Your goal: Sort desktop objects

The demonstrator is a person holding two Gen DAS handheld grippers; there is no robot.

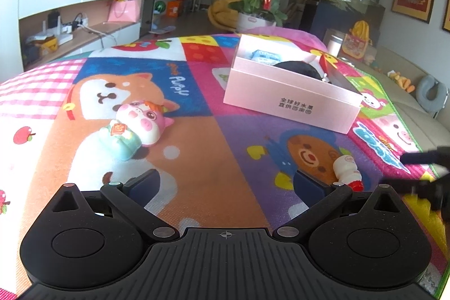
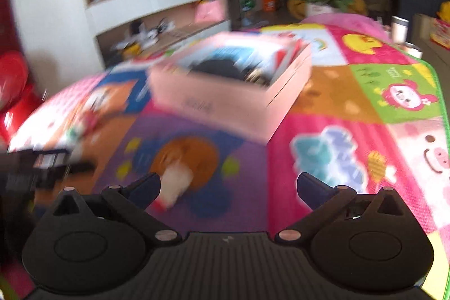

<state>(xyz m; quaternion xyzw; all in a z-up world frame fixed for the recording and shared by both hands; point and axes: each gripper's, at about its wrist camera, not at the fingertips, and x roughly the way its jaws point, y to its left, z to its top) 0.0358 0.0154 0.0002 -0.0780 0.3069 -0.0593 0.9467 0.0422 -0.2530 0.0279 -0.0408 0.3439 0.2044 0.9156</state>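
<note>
A pink pig toy (image 1: 137,125) in a mint outfit lies on the colourful play mat (image 1: 197,159), ahead and left of my left gripper (image 1: 225,183). That gripper is open and empty. A small white bottle with a red cap (image 1: 347,169) lies on its side by the left gripper's right fingertip. In the blurred right wrist view the bottle (image 2: 175,182) sits just inside the left finger of my right gripper (image 2: 227,184), whose jaws stand wide open and do not touch it. The right gripper (image 1: 399,172) enters the left wrist view at the right edge.
An open pink box (image 1: 292,97) stands on the mat at centre right and holds a blue-white packet (image 1: 263,56) and a dark round item (image 1: 298,68). Behind the table are a flower pot (image 1: 258,2) and a metal cup (image 1: 334,44). A sofa (image 1: 416,108) runs along the right.
</note>
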